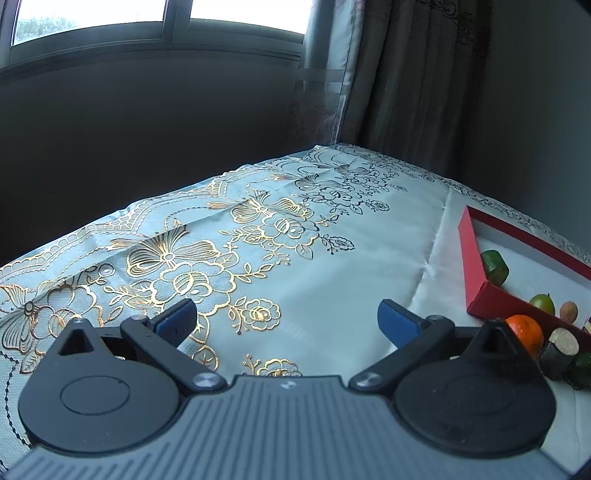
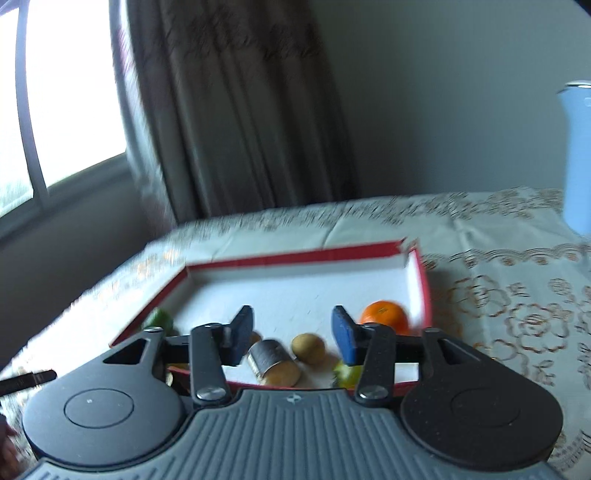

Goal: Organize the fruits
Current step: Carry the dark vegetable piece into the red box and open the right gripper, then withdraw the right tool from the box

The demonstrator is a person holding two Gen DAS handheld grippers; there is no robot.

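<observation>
A shallow red box point(image 2: 303, 256) with a white floor lies on the table and holds several toy fruits. In the right wrist view an orange point(image 2: 384, 314), a brown kiwi point(image 2: 307, 347), a dark cylinder with a tan end point(image 2: 273, 363), a yellow-green piece point(image 2: 347, 373) and a green piece point(image 2: 159, 318) lie in its near part. My right gripper point(image 2: 293, 334) hangs over them, open, with nothing pressed between its blue pads. In the left wrist view the red box point(image 1: 471, 251) is at the right with an orange point(image 1: 526, 332) and a green piece point(image 1: 494, 266) in it. My left gripper point(image 1: 286, 319) stands open above bare cloth.
A white tablecloth with gold flower print point(image 1: 221, 258) covers the table. A pale blue jug point(image 2: 578, 158) stands at the far right. Curtains point(image 2: 236, 110) and a window point(image 1: 159, 22) are behind the table. The table's left edge drops into shadow.
</observation>
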